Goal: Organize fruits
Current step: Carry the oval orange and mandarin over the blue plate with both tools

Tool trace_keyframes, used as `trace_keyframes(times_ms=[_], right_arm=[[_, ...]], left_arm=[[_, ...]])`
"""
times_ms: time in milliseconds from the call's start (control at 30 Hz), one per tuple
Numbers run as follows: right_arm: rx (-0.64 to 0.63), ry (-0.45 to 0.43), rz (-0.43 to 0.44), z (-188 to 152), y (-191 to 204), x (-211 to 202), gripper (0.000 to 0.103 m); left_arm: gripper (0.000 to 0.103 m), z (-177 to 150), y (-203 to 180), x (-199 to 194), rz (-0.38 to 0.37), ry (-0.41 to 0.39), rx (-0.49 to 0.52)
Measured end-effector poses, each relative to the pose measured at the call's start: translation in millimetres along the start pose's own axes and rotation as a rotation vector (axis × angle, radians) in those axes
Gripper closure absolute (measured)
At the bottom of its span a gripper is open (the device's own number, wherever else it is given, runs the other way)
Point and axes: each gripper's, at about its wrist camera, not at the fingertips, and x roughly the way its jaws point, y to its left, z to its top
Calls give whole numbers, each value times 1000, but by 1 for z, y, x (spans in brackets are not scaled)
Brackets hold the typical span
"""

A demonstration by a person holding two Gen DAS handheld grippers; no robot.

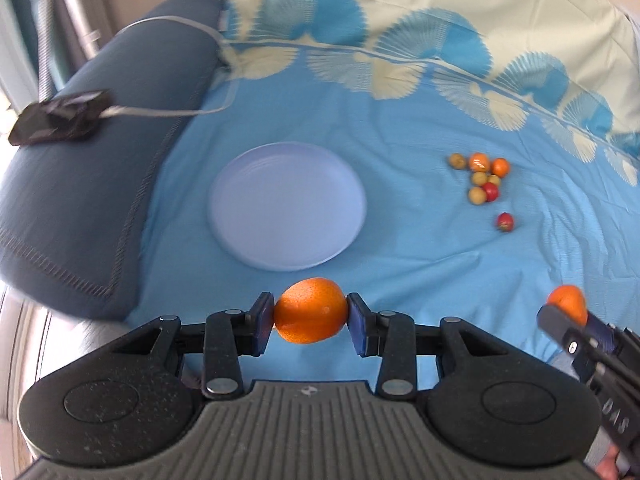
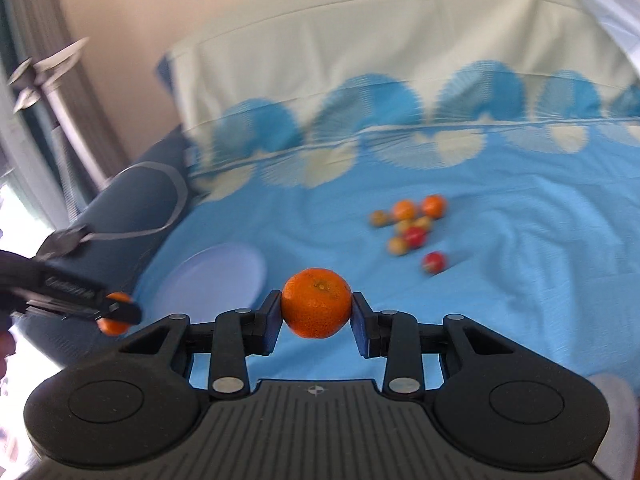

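My left gripper (image 1: pixel 311 316) is shut on an orange tangerine (image 1: pixel 311 310), held above the blue sheet just in front of an empty lilac plate (image 1: pixel 287 205). My right gripper (image 2: pixel 316 312) is shut on another tangerine (image 2: pixel 316 307), right of the plate (image 2: pixel 216 280). Each gripper shows in the other's view: the right one with its tangerine (image 1: pixel 567 303) at the lower right, the left one with its fruit (image 2: pixel 114 312) at the lower left. A cluster of small orange, yellow and red fruits (image 1: pixel 482 178) lies on the sheet at the right, also in the right wrist view (image 2: pixel 408 224).
A dark blue pillow (image 1: pixel 92 184) lies left of the plate, with a black device and grey cable (image 1: pixel 60 118) on it. A cream and blue shell-patterned cover (image 1: pixel 400 20) rises behind. A lone red fruit (image 1: pixel 505 222) sits apart from the cluster.
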Motion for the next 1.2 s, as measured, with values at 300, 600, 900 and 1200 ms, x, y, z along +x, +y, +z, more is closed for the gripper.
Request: trace_keyframes(times_ms=[300, 600, 900, 1200], right_arm=[[-215, 38, 101, -27, 84, -23, 65], [-279, 45, 79, -30, 111, -22, 65], [-299, 57, 67, -29, 117, -17, 65], [-302, 61, 49, -25, 117, -8, 65]], left_arm=[[60, -43, 56, -23, -23, -14, -80], [60, -43, 71, -23, -52, -26, -121], [59, -37, 78, -18, -57, -22, -151], [59, -23, 88, -11, -44, -19, -185]])
